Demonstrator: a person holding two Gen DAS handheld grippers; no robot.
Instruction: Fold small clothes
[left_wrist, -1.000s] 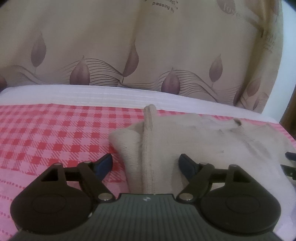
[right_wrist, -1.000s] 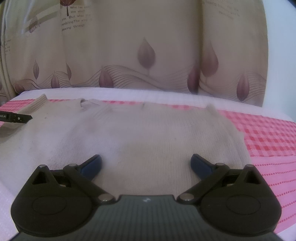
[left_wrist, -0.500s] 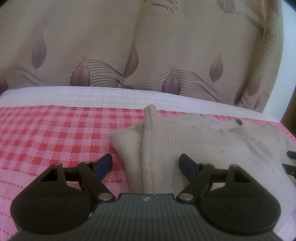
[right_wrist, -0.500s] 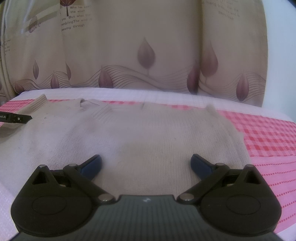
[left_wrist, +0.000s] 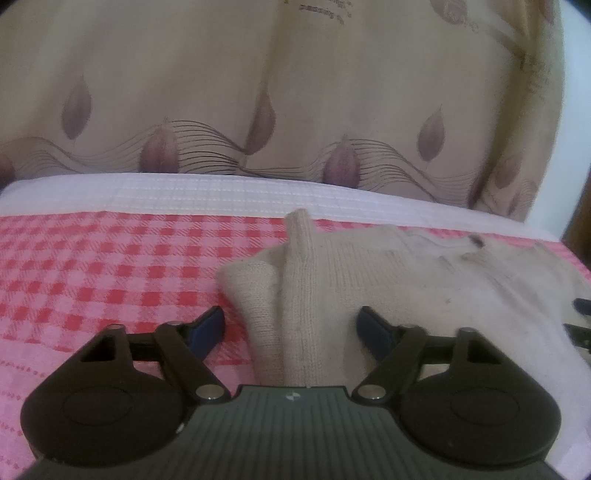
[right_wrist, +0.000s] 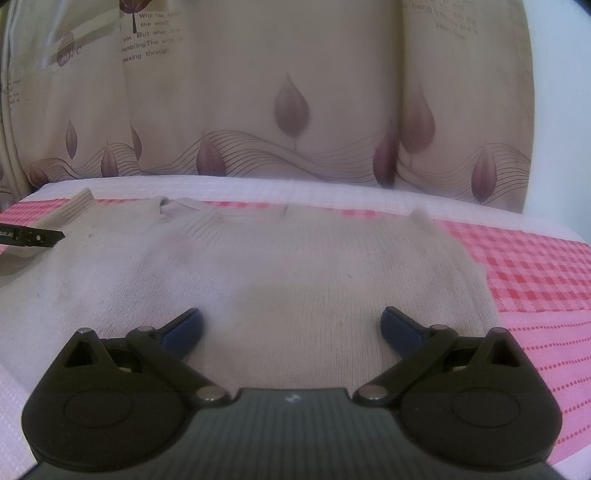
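A small beige knit sweater (right_wrist: 295, 266) lies flat on the red-and-pink checked cloth (left_wrist: 110, 266). In the left wrist view its left sleeve (left_wrist: 299, 295) lies folded in along the body. My left gripper (left_wrist: 290, 325) is open, its fingers either side of that sleeve, low over it. My right gripper (right_wrist: 291, 325) is open and empty over the sweater's body near the hem. The left gripper's tip (right_wrist: 33, 236) shows at the right wrist view's left edge; the right gripper's tips (left_wrist: 581, 317) show at the left wrist view's right edge.
A beige curtain with purple leaf prints (right_wrist: 288, 103) hangs behind the surface. A white textured strip (left_wrist: 221, 192) runs along the far edge. Checked cloth (right_wrist: 535, 273) lies to the right of the sweater.
Both grippers stay open and almost still. The left wrist view has shifted very slightly; the sweater has not moved.
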